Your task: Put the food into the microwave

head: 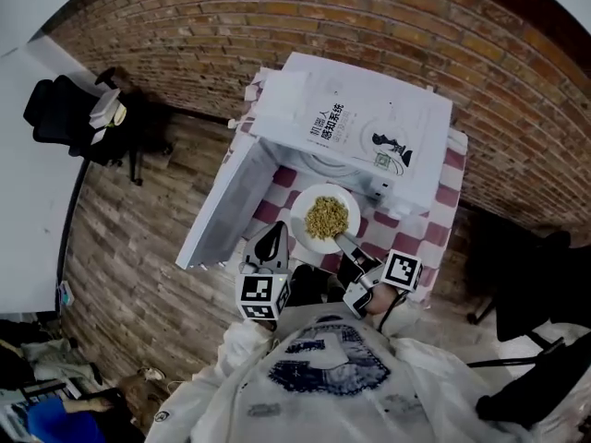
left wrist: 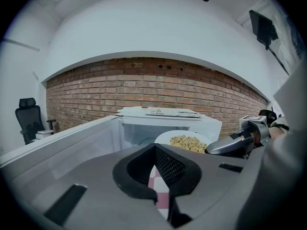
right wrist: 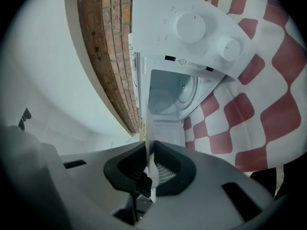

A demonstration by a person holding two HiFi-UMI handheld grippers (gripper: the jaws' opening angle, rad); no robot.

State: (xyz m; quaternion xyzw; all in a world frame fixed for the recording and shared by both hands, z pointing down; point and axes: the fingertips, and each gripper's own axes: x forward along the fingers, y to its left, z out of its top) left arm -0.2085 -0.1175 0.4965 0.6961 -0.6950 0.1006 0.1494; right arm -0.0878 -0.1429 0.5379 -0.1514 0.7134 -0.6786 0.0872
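With right gripper (head: pixel 343 245) pinched on the 5 o'clock rim of the plate (head: pixel 301 212) of food (head: pixel 326 217) before the open microwave (head: pixel 355 123), carry level toward 12 o'clock, clear of the closed, empty left gripper (head: pixel 271 245) at 8 o'clock.

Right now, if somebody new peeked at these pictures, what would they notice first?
Probably the white plate heaped with yellowish food, held above the red-checked cloth by the right tongs, which pinch its rim. Just behind it stands a big white microwave with its door swung wide open, and there is a brick wall beyond.
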